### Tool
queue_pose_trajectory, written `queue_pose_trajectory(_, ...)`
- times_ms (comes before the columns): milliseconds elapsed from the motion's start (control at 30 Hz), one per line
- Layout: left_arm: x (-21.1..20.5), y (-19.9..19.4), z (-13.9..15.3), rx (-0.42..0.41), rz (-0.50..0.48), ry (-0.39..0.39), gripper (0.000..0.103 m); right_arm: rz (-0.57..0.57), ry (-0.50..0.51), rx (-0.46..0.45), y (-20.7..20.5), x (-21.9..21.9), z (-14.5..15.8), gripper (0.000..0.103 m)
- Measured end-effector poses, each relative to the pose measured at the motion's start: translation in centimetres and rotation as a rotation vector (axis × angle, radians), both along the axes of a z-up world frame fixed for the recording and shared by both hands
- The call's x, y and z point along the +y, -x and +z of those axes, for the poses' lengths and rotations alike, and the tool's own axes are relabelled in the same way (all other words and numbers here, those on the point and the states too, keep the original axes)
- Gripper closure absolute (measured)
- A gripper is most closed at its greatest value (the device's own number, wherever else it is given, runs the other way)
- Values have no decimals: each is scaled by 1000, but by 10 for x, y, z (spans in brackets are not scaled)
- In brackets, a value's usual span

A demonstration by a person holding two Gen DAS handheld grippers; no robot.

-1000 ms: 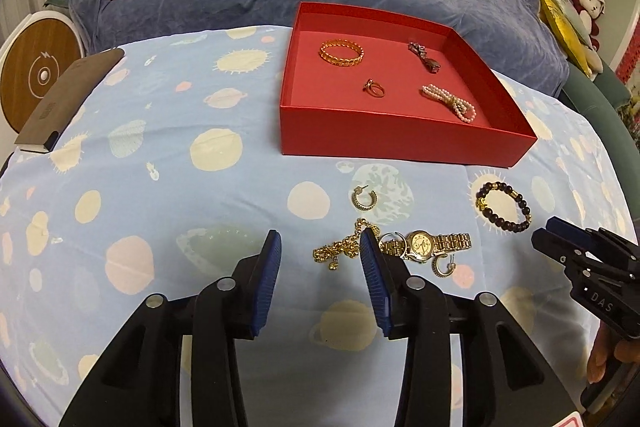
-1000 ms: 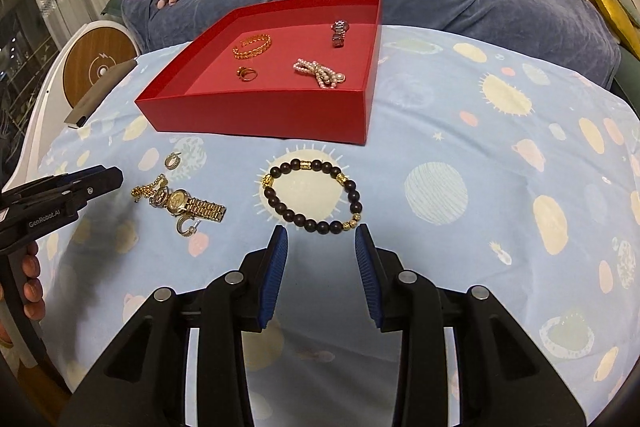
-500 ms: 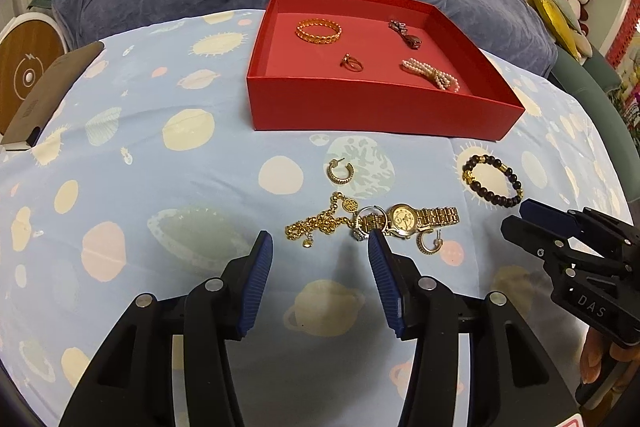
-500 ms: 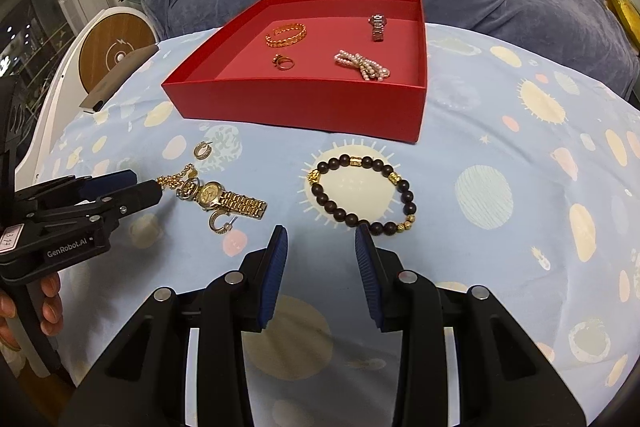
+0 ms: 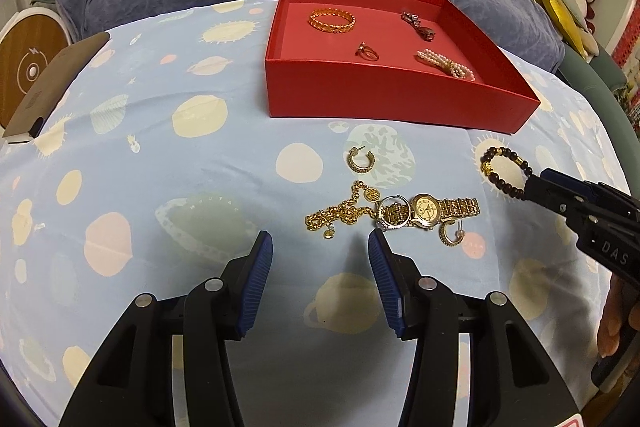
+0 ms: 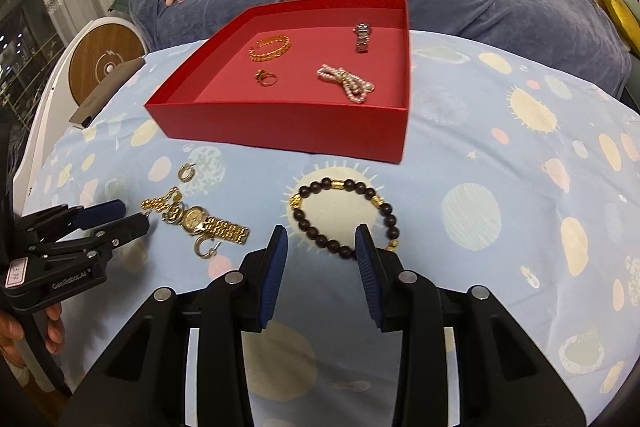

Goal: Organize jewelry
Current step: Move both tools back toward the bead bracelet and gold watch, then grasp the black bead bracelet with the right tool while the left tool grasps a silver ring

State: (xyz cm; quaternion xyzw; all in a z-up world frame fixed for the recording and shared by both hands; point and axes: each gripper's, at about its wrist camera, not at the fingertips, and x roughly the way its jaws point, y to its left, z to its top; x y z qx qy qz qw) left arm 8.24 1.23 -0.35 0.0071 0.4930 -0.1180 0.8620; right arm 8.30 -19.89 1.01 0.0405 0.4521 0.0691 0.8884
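Holding both grippers over the planet-print cloth (image 5: 160, 131), I list the lot as it stands.

Left gripper (image 5: 320, 259): jaws parted, nothing between the pads; a touch wider than a second ago, and steady since. It hangs just short of the gold chain (image 5: 340, 215), which lies tangled against the gold watch (image 5: 428, 207). The chain and watch now sit ahead and slightly right of its jaws, a little farther off than half a second back.

Right gripper (image 6: 320, 247): jaws part-open, empty, width unchanged. The dark bead bracelet (image 6: 344, 215) has come right up to its fingertips, its near arc lying between them; a second ago it lay well ahead.

Loose on cloth: two gold hoop earrings, one (image 5: 360, 161) near the box, one (image 5: 452, 233) touching the watch.

Red box (image 5: 400, 103), already stocked: gold bangle (image 5: 332, 21), ring (image 5: 368, 53), pearl strand (image 5: 446, 63), small dark watch (image 5: 418, 25).

Judgement: both tools are lined up for pickups, the bracelet probably first; five pieces remain outside the box.
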Motion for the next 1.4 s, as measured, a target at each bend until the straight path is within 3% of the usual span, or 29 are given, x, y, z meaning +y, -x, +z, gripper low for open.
queue_pose_trajectory(367,-10,-1,3,-1,-23,29,55,-89,41,31,-20,-18,-20,70)
queue_pose_trajectory(433,-14,-1,2,-5,-34,24,55,-73,71,20,-20,-13,-20,76)
queue_pose_trajectory(467,-15,-1,1,-5,-37,23,55,-64,86,17,-20,-10,-20,86)
queue_pose_trajectory(533,-17,-2,-1,-4,-42,31,55,-56,105,8,-18,-6,-21,95)
queue_pose_trajectory(767,-30,-2,-2,-23,-85,32,56,-49,88,18,-14,-5,-19,96)
queue_pose_trajectory(900,-35,-1,-4,-36,-102,29,64,-54,57,31,-14,-8,-19,96)
queue_pose_trajectory(1033,-38,-3,-5,-44,-124,52,88,-59,31,42,-14,-10,-19,96)
queue_pose_trajectory(1133,-39,0,-6,-47,-139,62,89,-59,24,45,-14,-11,-18,96)
queue_pose_trajectory(1167,-41,1,-6,-49,-148,59,97,-59,22,46,-13,-11,-18,96)
queue_pose_trajectory(1400,-47,5,-5,-46,-166,60,97,-56,13,41,-12,-11,-15,96)
